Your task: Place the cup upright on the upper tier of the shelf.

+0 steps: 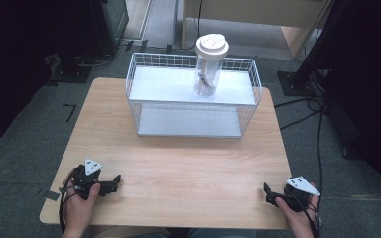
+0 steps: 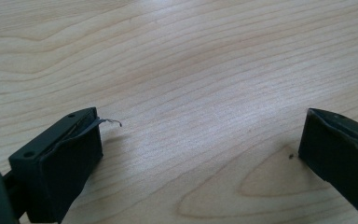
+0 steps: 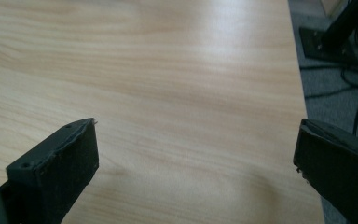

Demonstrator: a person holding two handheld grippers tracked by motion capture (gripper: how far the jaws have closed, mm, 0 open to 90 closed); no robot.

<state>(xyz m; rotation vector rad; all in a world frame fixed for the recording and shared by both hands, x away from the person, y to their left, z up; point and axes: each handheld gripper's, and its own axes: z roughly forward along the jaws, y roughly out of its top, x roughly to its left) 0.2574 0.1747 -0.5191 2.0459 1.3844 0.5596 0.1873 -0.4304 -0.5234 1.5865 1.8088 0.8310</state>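
Bright overhead light, tabletop glare, dark surroundings, soft focus

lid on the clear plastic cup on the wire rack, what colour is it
The round lid of the clear plastic cup is white; the high view shows it best.

**Rack at the far side, grippers at the near corners**

A two-tier wire rack stands on the far half of the table, roughly centred. A lidded tumbler stands upright on the rack's upper shelf, right of its middle. The left gripper rests near the table's near-left corner, the right gripper near its near-right corner, well apart. Cables lie on the floor right of the table.
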